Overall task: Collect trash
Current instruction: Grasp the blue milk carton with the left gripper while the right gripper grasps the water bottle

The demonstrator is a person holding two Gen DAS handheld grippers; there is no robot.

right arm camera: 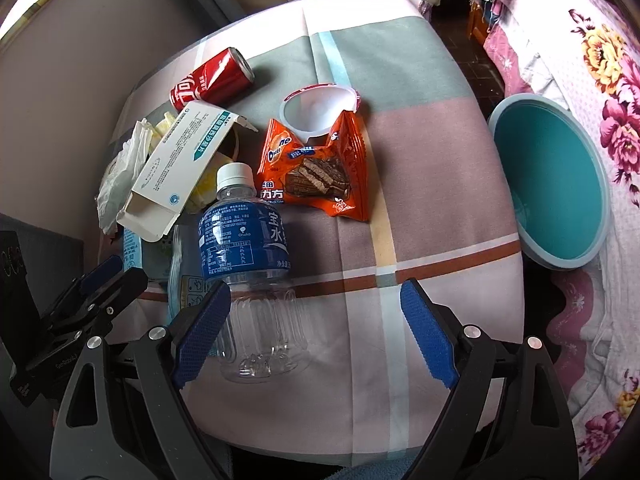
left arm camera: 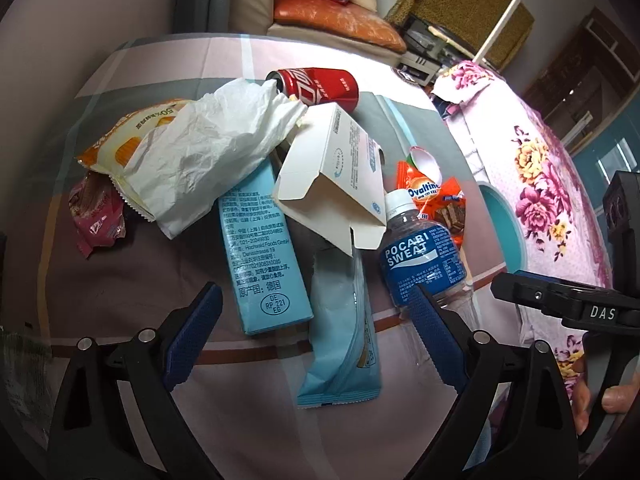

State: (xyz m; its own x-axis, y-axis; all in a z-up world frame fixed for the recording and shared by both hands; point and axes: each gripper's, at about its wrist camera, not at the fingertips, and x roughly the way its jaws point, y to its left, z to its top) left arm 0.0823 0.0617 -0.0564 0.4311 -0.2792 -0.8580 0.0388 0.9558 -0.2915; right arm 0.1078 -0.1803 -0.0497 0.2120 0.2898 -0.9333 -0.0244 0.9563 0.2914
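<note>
Two grippers, left gripper and right gripper, hang wide open and empty over trash on the table; approach step. Next: close on the bottle, carry to teal bin.

In the left wrist view, the white crumpled paper is covering much of the yellow snack bag and hiding the mouth of the red can. The open white box is overlapping the light blue carton beside it. The left gripper's finger is hiding the lower part of the blue-labelled bottle. The teal bin, right of the bottle, is showing only a sliver.
</note>
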